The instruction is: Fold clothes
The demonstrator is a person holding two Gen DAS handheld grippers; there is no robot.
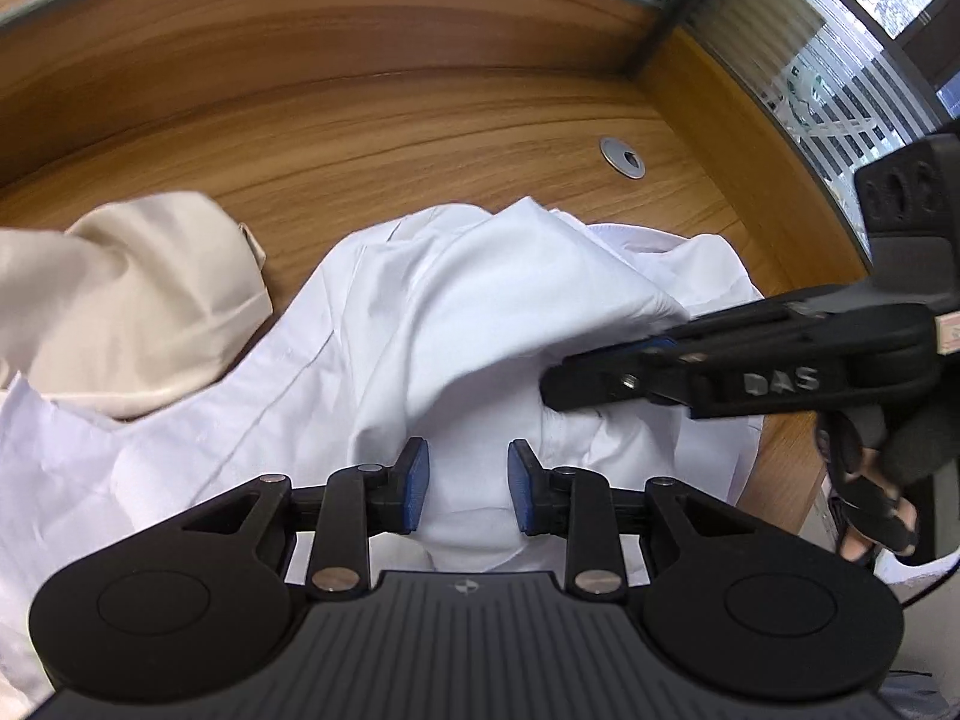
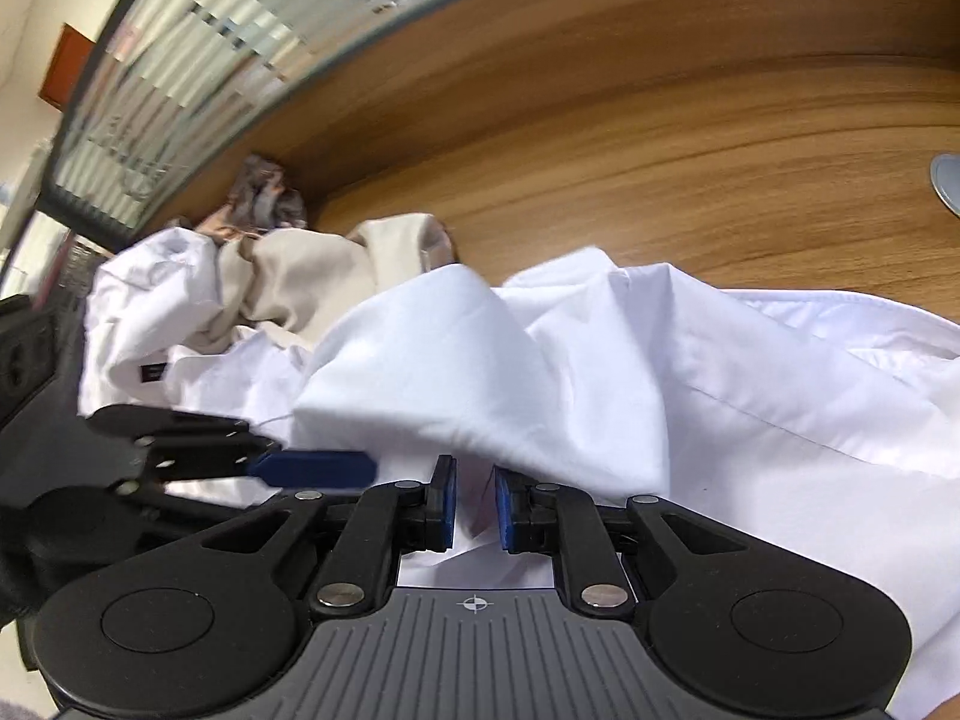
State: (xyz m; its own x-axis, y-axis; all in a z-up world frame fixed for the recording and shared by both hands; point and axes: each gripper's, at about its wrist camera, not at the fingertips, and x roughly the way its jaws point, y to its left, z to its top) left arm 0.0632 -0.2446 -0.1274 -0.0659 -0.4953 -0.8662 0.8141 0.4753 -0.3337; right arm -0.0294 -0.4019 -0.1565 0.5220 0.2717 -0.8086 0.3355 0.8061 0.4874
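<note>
Left tongs [image 1: 468, 480] spread over the white shirt [image 1: 480, 312] bunched on the desk [image 1: 360, 120]; right tongs [image 2: 474, 504] pinching a fold. Thin grip may slip, dropping cloth onto the beige garment [image 1: 120, 312] left of them.

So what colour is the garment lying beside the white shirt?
Beige garment, clearest in the left wrist view.

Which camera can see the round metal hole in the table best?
The left wrist view. There the cable grommet sits whole on the bare wooden table, past the white shirt, with its dark opening showing. The right wrist view catches only a grey sliver of it at the right edge.
</note>
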